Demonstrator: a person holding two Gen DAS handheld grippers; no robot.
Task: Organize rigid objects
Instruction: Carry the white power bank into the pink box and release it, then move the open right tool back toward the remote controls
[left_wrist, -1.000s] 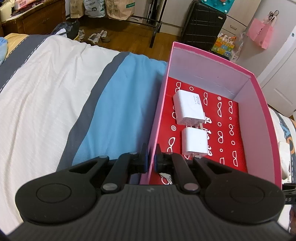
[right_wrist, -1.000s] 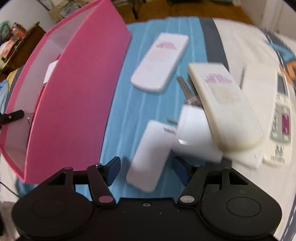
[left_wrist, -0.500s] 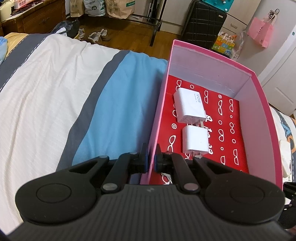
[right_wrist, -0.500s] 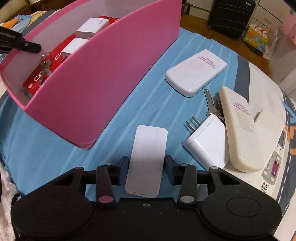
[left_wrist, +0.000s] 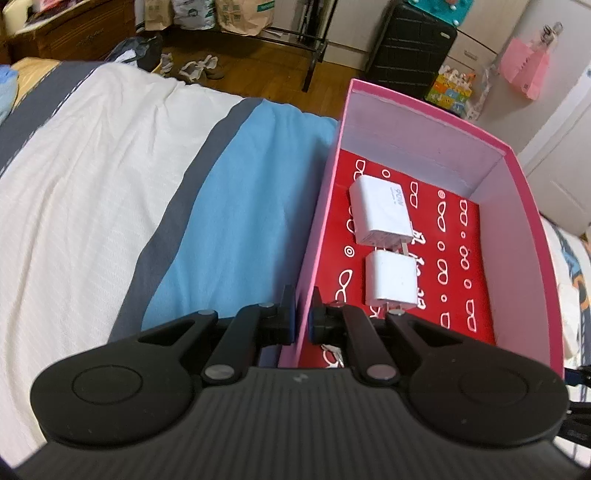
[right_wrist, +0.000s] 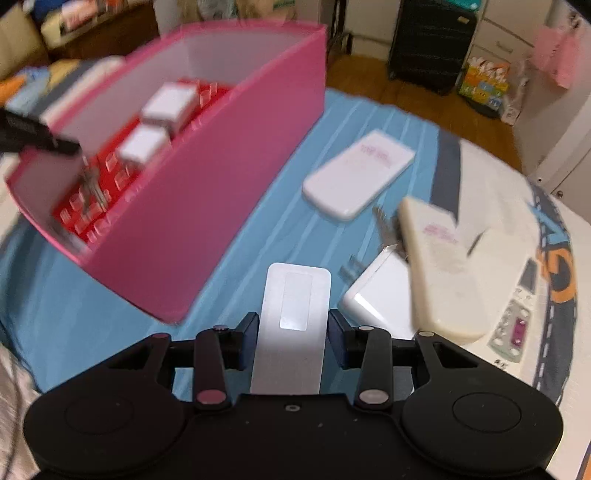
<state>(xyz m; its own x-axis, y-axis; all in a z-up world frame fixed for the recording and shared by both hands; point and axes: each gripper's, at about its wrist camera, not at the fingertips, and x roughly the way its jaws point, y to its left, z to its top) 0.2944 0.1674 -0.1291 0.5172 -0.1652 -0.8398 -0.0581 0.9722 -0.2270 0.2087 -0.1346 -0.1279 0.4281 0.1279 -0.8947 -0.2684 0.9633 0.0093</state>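
A: How is the left gripper (left_wrist: 303, 318) seen?

B: It is clamped on the near wall of the pink box (left_wrist: 517, 173), one finger outside and one inside. Two white chargers (left_wrist: 382, 210) are laid on the red patterned floor of the box, toward twelve o'clock from the fingers. The box is set on a striped bedspread (left_wrist: 110, 192).

A: And the right gripper (right_wrist: 291, 332)?

B: Its jaws are closing on a flat white remote (right_wrist: 293, 325), which is pinched between the pads and pointed toward twelve o'clock. The box is seen at ten o'clock from it. A white charger (right_wrist: 376, 299) with prongs is lain at two o'clock, touched by a cream remote (right_wrist: 439, 273). Another white remote (right_wrist: 358, 177) is found at one o'clock, well apart. Keys (right_wrist: 88, 184) are blurred inside the box.
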